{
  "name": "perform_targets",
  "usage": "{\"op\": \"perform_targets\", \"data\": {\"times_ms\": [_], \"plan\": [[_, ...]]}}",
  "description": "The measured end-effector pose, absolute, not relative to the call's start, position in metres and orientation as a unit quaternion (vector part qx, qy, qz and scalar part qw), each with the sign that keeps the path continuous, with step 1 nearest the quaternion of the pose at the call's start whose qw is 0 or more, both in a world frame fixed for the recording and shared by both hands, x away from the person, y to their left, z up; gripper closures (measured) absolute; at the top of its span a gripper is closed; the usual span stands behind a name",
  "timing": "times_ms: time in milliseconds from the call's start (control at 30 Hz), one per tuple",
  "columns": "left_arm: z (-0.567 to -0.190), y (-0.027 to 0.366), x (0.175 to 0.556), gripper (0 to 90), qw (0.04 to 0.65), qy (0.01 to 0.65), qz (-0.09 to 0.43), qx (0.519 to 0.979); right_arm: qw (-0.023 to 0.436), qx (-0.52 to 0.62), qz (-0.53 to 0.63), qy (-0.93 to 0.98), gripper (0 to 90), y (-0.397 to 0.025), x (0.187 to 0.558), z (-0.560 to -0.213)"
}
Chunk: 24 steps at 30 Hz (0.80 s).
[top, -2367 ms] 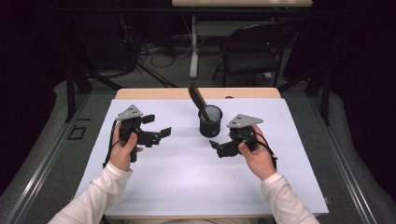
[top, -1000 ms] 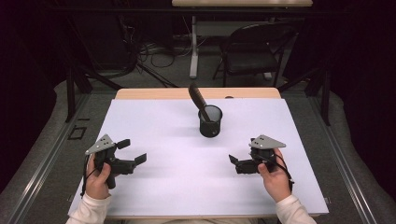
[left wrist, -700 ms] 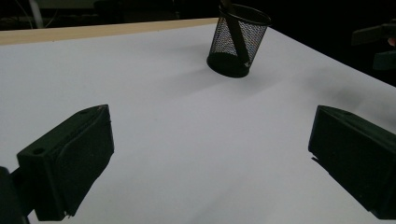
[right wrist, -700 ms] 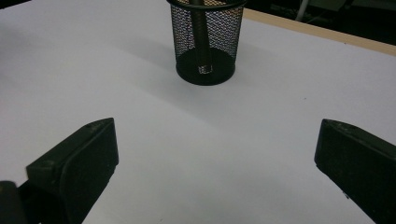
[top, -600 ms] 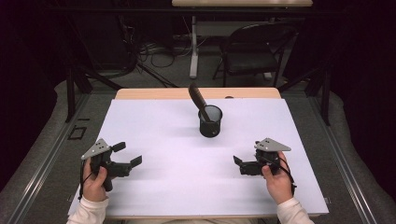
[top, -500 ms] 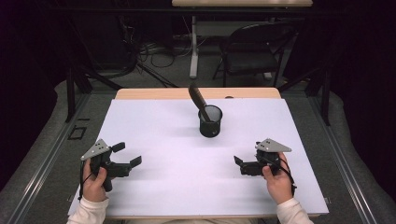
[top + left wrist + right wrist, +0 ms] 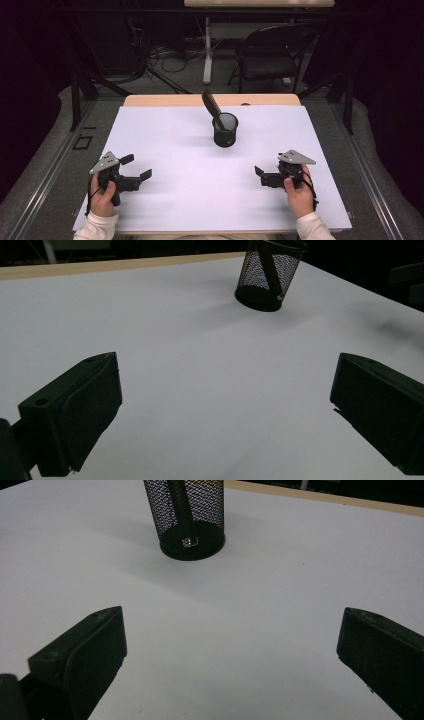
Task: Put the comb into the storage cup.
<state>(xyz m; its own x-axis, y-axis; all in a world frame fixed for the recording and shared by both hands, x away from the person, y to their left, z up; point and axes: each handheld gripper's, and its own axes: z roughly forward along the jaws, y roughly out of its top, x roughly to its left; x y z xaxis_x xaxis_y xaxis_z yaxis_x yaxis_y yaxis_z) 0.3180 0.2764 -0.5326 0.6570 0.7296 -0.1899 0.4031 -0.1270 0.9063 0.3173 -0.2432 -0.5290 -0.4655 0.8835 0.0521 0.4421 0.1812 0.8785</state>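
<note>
— Both hands have drawn back from the middle toward the near edge since the earlier frame, haven't they?

— Yes. At near left the left tool (image 7: 136,172) hovers with its jaws wide apart, empty; at near right the right tool (image 7: 261,176) is parted and empty too. Between them, farther off, the mesh cup (image 7: 225,130) stands upright on the white tabletop (image 7: 190,200), a dark stick-like item (image 7: 212,106) leaning out of it.

— Why so spread?

— I'd judge the work done, and both pulled clear of the cup. What the item is, I can't make out; the mesh hides its lower end
</note>
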Motion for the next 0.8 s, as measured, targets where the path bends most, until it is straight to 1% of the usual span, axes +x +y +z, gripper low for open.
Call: {"op": "perform_targets", "data": {"times_ms": [300,433,800], "plan": [[-0.535,0.277,0.319,0.4,0.535,0.383,0.157,0.736,0.238,0.470,0.454,0.718,0.0,-0.251,0.319,-0.535],[-0.537,0.278,0.319,0.5,0.536,0.390,0.155,0.733,0.228,0.471,0.455,0.720,0.0,-0.250,0.319,-0.537],[-0.538,0.279,0.320,0.5,0.533,0.392,0.157,0.733,0.226,0.469,0.453,0.723,0.0,-0.246,0.319,-0.540]]}}
